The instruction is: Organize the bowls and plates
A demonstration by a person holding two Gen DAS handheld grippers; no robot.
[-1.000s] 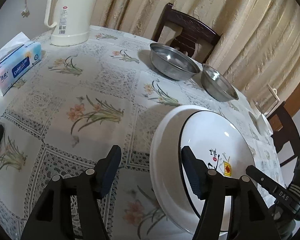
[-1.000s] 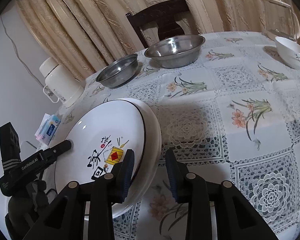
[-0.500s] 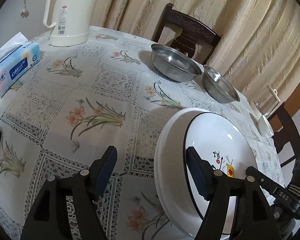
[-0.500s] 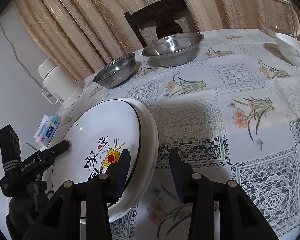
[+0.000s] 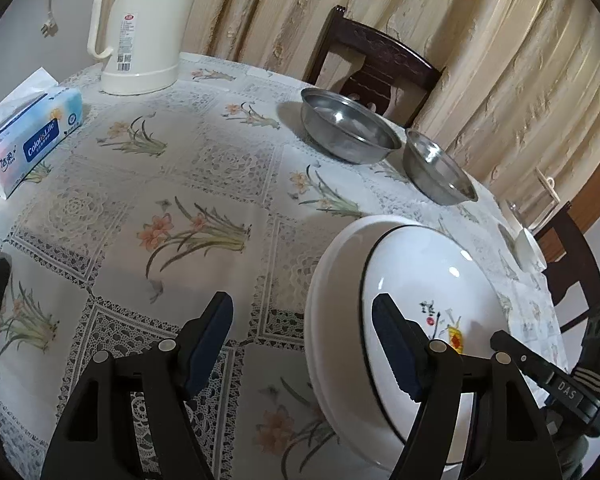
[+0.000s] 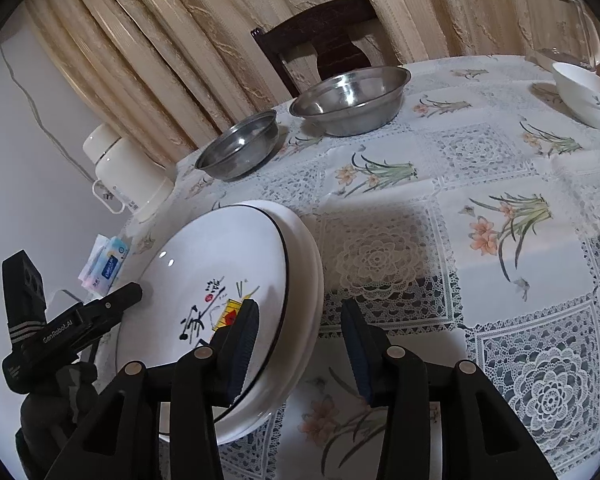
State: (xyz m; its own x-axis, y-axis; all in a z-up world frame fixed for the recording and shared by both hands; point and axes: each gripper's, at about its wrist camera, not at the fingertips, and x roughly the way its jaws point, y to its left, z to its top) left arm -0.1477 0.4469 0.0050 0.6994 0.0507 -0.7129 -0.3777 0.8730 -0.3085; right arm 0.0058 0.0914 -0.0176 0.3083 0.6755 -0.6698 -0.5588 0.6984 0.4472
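A stack of white plates [image 5: 420, 264] [image 6: 228, 248] lies on the floral tablecloth near the table's front edge; the top plate has a black rim and a painted motif. My left gripper [image 5: 300, 308] is open and straddles the stack's left rim, one finger over the plate and one over the cloth. From the opposite side, my right gripper [image 6: 300, 308] stands open across the right rim in the same way. Neither one grips the plates. A large steel bowl [image 5: 348, 132] [image 6: 352, 96] and a small steel bowl [image 5: 440, 172] [image 6: 240, 148] sit at the far side.
A cream thermos jug [image 5: 144, 28] and a tissue pack [image 5: 28, 128] stand at the left. At the far right are a white bowl [image 6: 584, 92] and a glass jug [image 6: 560, 24]. A dark wooden chair [image 6: 324, 40] sits behind the table, before curtains.
Both grippers' jaws have widened a little around the plate rims, and both have drawn back slightly. The plates and bowls have not moved.
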